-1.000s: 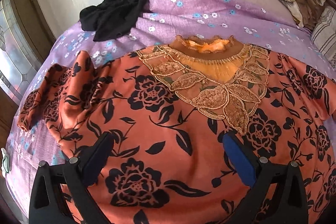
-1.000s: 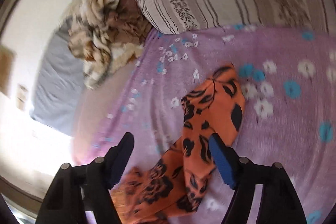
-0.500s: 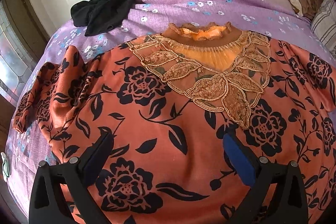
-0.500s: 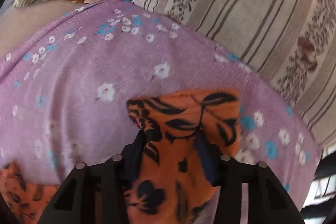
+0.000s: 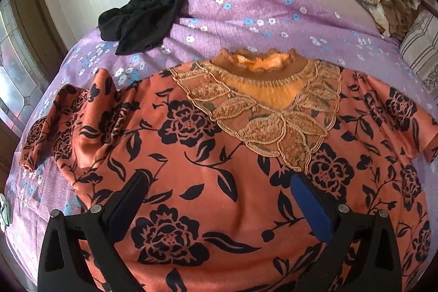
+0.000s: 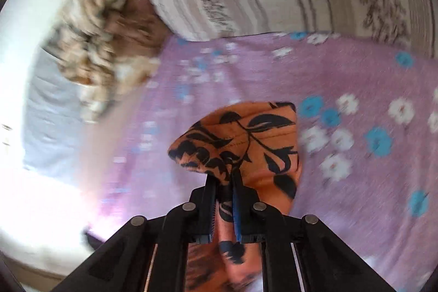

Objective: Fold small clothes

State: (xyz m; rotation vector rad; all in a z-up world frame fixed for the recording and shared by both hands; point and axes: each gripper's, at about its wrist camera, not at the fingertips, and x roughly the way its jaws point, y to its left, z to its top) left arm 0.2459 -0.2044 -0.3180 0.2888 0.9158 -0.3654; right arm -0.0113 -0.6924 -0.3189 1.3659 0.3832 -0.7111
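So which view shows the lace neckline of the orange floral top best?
The left wrist view: the lace neckline lies flat, sharp and whole beyond the open left tool. The right wrist view shows none of it, only a sleeve of the orange floral top pinched in the right tool.

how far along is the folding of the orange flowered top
Done: the orange flowered top lies spread flat, face up, on the purple bedsheet. In hand: the right gripper is shut on its sleeve; the left gripper hovers open over the body. Left: no fold shows yet, and the black garment sits crumpled, untouched.
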